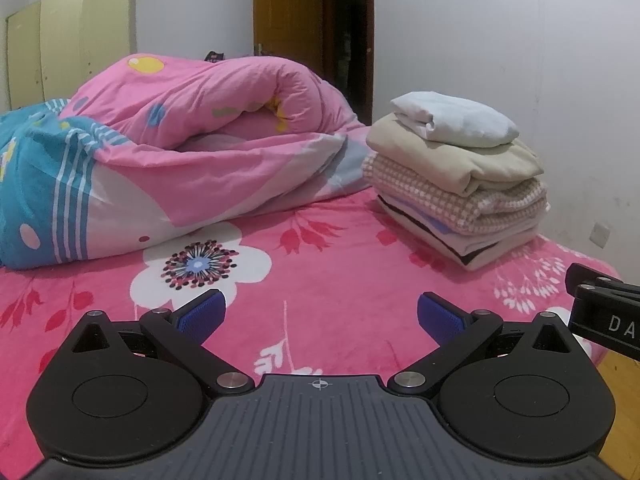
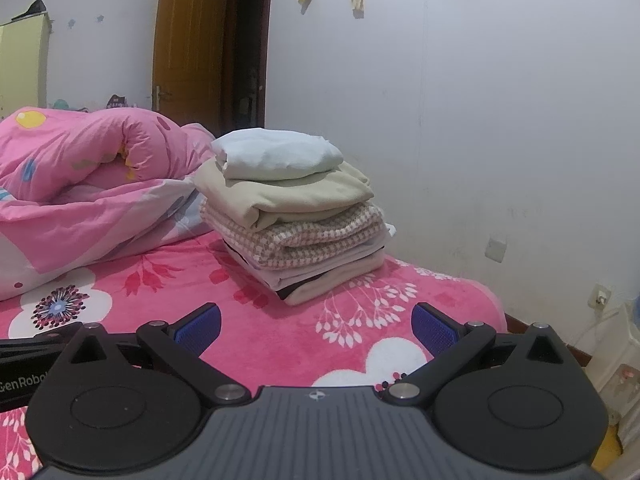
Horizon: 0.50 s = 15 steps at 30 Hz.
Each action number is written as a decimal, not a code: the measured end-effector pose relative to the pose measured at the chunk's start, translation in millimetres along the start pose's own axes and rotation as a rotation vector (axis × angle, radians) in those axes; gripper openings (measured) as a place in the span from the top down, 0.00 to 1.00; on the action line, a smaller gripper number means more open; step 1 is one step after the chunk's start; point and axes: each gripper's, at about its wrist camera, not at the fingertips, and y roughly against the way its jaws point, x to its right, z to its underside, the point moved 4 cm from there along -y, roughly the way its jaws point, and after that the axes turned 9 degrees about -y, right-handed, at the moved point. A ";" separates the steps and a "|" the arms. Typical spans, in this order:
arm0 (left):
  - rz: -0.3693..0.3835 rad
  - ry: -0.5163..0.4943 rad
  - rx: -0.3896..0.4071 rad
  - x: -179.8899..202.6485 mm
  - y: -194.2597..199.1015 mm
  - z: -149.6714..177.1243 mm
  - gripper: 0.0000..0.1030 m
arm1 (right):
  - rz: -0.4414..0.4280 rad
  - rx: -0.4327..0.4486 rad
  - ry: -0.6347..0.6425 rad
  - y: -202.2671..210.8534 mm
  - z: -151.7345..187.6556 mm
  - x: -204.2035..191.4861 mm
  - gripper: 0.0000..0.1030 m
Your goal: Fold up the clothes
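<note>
Pink quilt (image 1: 192,136) bunched on floral bedsheet (image 1: 320,280), brown door (image 2: 188,44) ajar, yellow wardrobe (image 1: 68,44), wall socket (image 2: 495,249)

Quilt (image 1: 172,152) cut off at left edge; stack's (image 2: 296,216) lowest garments mostly hidden under upper folds.

Left wrist view: white letters "DA", cut off at the frame edge, on the black body of the right hand-held gripper (image 1: 604,312). Right wrist view: "GenRobo", also cut off, on the left hand-held gripper (image 2: 24,364). No other text legible.
</note>
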 end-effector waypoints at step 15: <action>-0.001 0.008 0.000 -2.2 1.7 0.8 0.00 | 0.001 0.003 0.011 4.7 1.6 -5.9 0.00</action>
